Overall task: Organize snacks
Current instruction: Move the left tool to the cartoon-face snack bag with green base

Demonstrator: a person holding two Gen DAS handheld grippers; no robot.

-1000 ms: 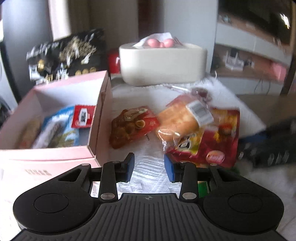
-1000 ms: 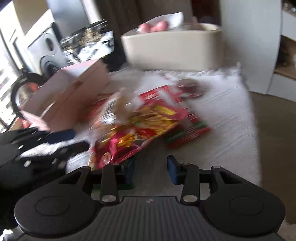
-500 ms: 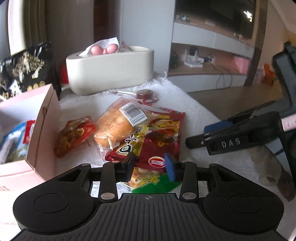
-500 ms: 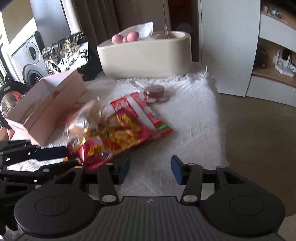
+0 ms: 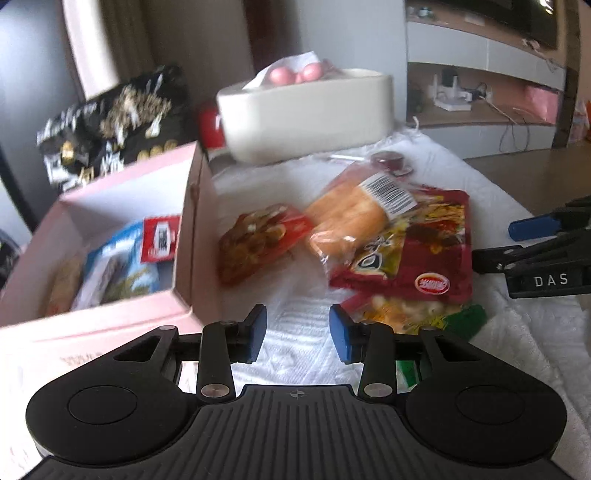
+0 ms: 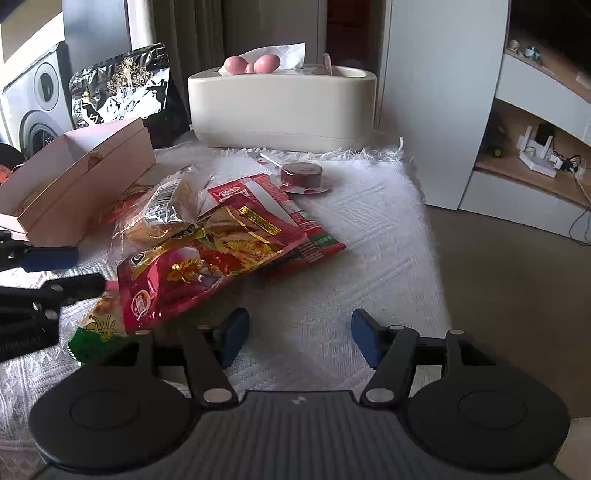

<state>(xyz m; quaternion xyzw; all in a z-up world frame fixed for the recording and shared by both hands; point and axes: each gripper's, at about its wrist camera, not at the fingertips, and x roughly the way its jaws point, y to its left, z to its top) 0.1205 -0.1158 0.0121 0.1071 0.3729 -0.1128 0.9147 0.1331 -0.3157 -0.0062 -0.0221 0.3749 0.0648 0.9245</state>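
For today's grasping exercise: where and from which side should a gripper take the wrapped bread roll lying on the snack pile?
Probably grip the bread roll across its narrow width near the middle, coming down from above. It lies lengthwise, propped on the red snack bag, its soft sides clear; the pink box stands apart from it.

Brown floor [image 6: 517, 295], white cabinet [image 6: 439, 103], perhaps curtains [image 6: 195, 33] behind

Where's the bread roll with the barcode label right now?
Left wrist view, centre: the bread roll lies on the white cloth, overlapping the red snack bag, right of the pink box.
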